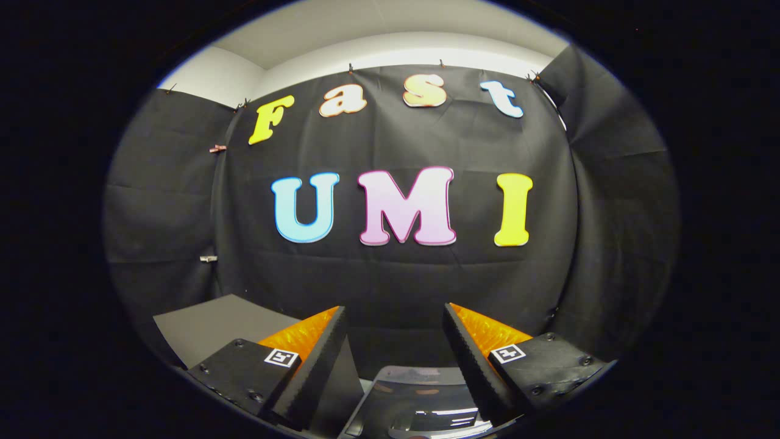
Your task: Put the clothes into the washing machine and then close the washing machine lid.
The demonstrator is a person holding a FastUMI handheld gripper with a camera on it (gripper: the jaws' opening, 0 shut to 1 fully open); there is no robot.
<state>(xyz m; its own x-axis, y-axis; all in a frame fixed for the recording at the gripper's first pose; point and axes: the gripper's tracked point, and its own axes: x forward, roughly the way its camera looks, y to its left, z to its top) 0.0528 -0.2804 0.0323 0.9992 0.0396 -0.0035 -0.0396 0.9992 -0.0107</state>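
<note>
My gripper (395,317) is held high and level, facing the black cloth wall. Its two orange-and-black fingers (317,347) stand apart, open, with nothing between them. Low between the fingers lies a dark glossy surface (420,405) with light reflections, apparently the washing machine's lid or top seen from above. I cannot tell whether that lid is up or down.
A grey flat surface (213,326) lies to the left of the left finger, against the black cloth wall (396,280). The wall closes the space ahead and on both sides.
</note>
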